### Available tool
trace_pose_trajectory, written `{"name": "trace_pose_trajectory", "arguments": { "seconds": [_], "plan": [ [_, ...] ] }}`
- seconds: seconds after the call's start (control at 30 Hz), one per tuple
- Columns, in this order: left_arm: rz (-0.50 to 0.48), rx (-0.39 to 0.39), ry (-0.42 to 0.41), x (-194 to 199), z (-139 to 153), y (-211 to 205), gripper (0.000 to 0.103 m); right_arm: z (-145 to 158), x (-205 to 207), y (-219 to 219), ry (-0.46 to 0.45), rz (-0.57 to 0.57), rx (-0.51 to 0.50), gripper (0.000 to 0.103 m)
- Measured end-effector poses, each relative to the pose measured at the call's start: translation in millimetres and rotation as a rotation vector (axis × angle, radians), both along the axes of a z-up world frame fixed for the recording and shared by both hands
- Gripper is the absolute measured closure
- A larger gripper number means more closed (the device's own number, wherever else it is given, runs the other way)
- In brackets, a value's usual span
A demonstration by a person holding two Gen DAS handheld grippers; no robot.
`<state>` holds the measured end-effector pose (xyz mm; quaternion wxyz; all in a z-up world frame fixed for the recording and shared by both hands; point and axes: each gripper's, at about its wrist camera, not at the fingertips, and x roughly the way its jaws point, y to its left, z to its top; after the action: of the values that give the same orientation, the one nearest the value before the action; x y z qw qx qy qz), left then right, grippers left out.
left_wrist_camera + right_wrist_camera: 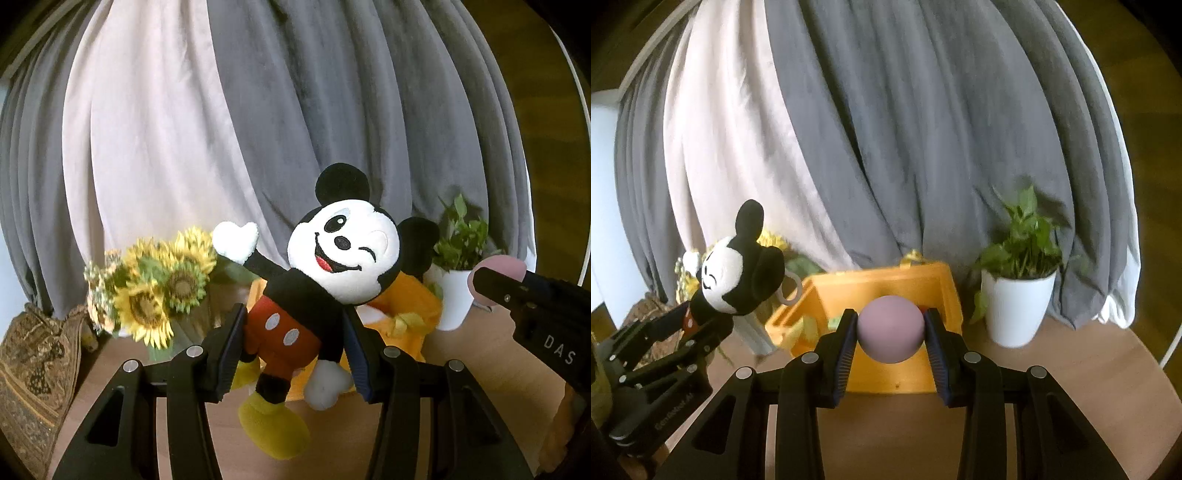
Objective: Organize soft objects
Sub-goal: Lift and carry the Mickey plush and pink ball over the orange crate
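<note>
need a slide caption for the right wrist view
Right gripper holds a pink ball before the yellow bin; left gripper holds the mouse plush.

looks like someone's living room, not a lab

the round wooden table (1071, 387) is the giveaway: grey and cream curtains (886, 147) hang right behind it, a potted plant (1019, 295) in a white pot sits near its back edge, sunflowers (155, 288) stand at the other end, and a patterned cushion (33, 369) sits just beside it.

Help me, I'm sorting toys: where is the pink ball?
Right wrist view, centre: the pink ball sits clamped in the right gripper, before the orange bin, potted plant to its right.
</note>
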<state>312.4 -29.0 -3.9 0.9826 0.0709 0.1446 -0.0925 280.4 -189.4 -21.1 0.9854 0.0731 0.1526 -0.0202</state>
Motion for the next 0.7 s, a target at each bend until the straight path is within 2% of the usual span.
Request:
{"name": "trace_pose_trajectory", "arguments": {
  "seconds": [0.37,0.7],
  "plan": [
    [-0.016,-0.014,-0.048,26.3,21.0,-1.1,0.053,27.6,22.1,-0.3,-0.079,-0.003,-0.015,0.065],
    [-0.031,0.019,-0.064,64.1,25.5,-9.6,0.053,34.4,52.0,-2.2,-0.087,-0.006,-0.031,0.065]
  ]
}}
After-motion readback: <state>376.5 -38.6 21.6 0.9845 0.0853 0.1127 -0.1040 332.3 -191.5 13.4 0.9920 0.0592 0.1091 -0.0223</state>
